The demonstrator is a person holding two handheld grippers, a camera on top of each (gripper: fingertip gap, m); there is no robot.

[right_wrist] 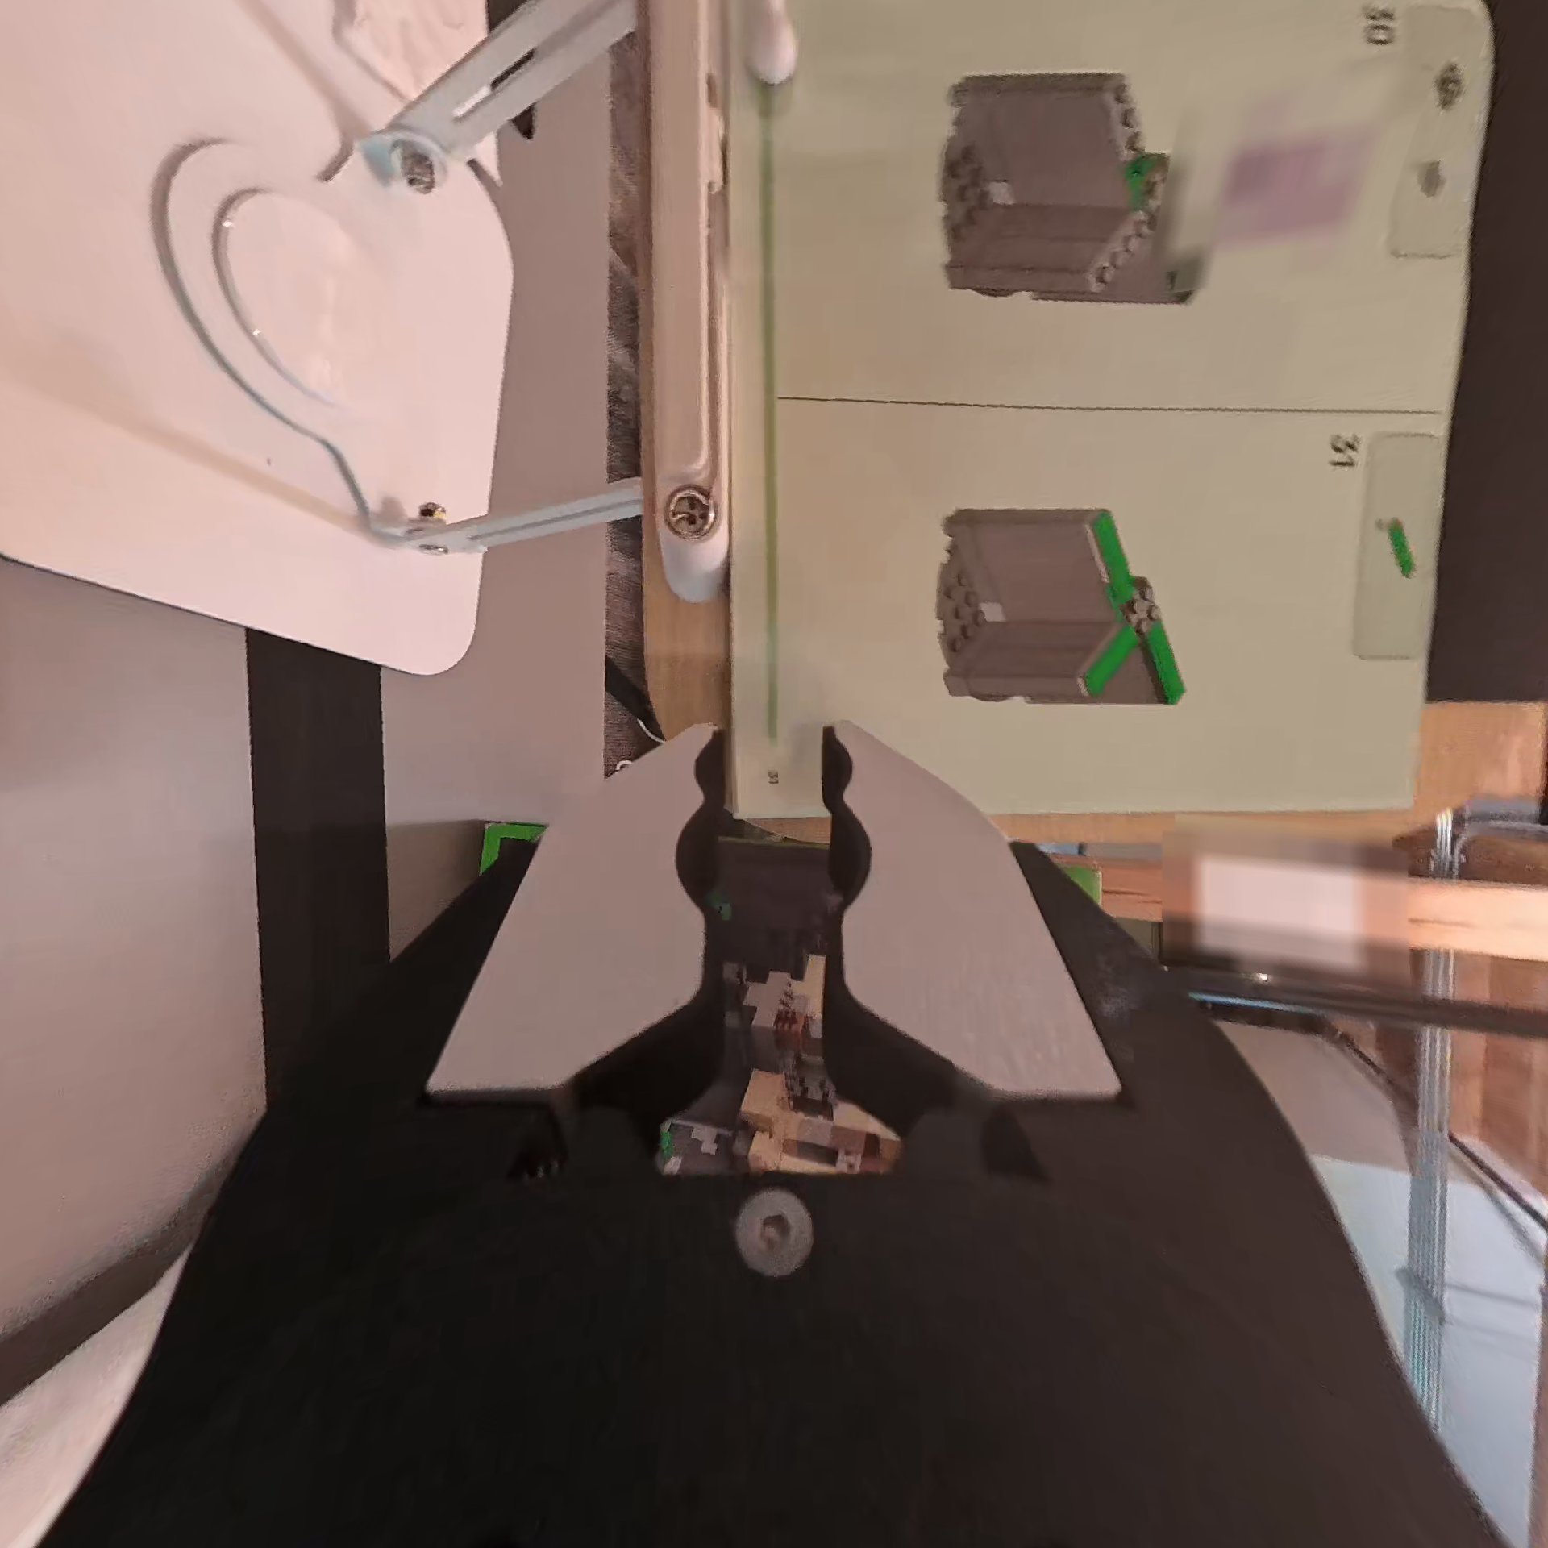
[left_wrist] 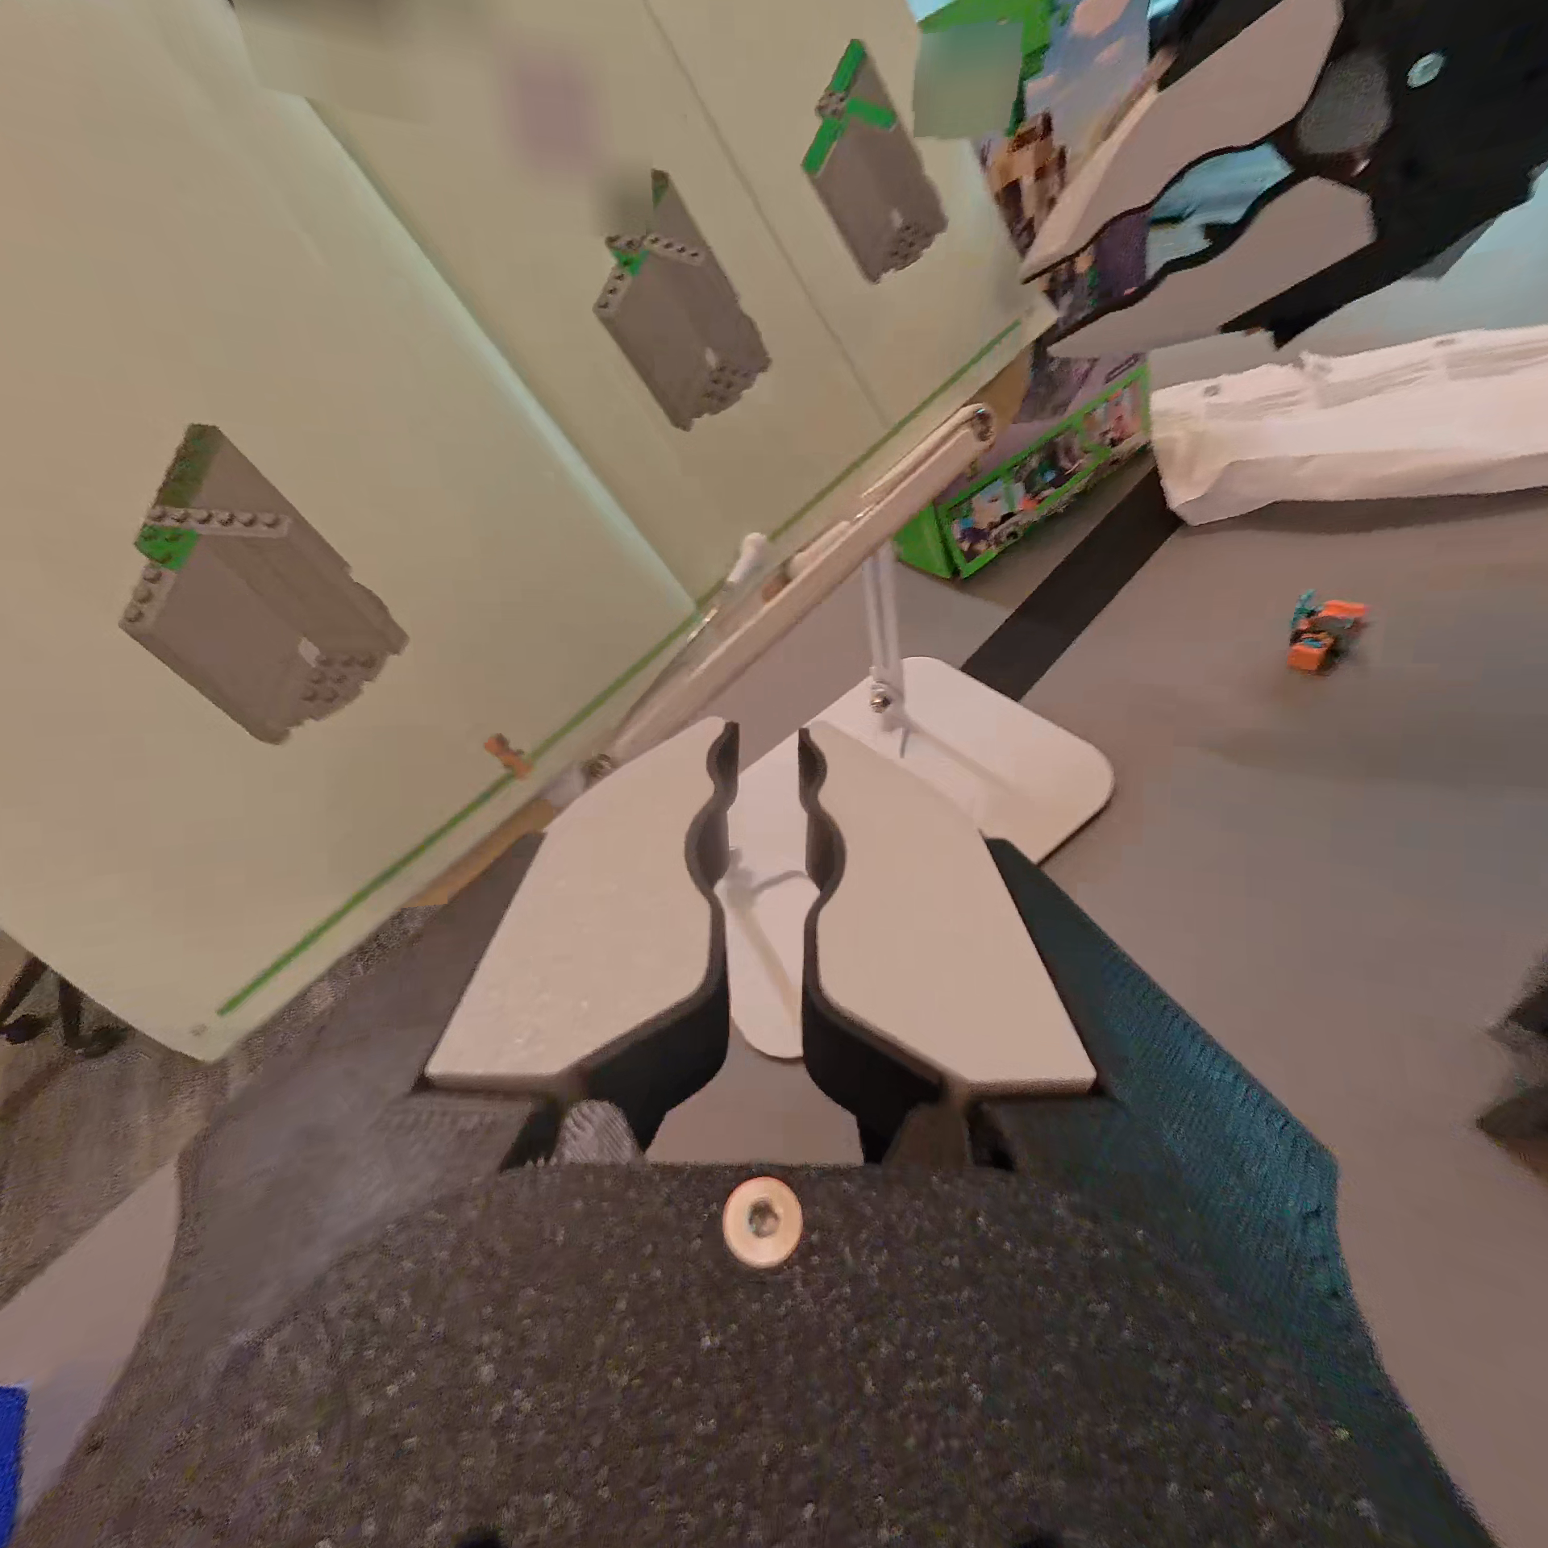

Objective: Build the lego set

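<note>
Both claws up at the instruction booklet [left_wrist: 352, 352], propped open on a white stand [left_wrist: 988, 754] at the far left of the grey bench [left_wrist: 1256, 963]. Left claw [left_wrist: 766, 741] parted by a narrow gap, nothing between the jaws; only the stand's base visible through the gap. Right claw [right_wrist: 771, 737] likewise parted a little and empty, tips flanking the lower corner of the booklet page; contact with the paper cannot be told. Right claw also visible top right in the left wrist view, in front of the lego box [left_wrist: 1039, 494], which stands behind the stand. Only built lego in view: small orange-and-teal model [left_wrist: 1323, 637], alone on the bench, far right, well apart from both claws. White paper bag [left_wrist: 1357, 427] lying beyond it. Grey walled assembly drawn on the pages not seen anywhere. Handling judgement: model light, rigid plastic, smooth and a bit slippery; stud joints liable to pop under sideways squeeze. Best taken across its widest solid body, jaws on flat opposed faces, low down, not on protruding bits like the teal piece. Gentle closing force enough. Booklet page thin and floppy; pinch at the corner edge only if turning, as tearing or dragging the stand seems possible.
</note>
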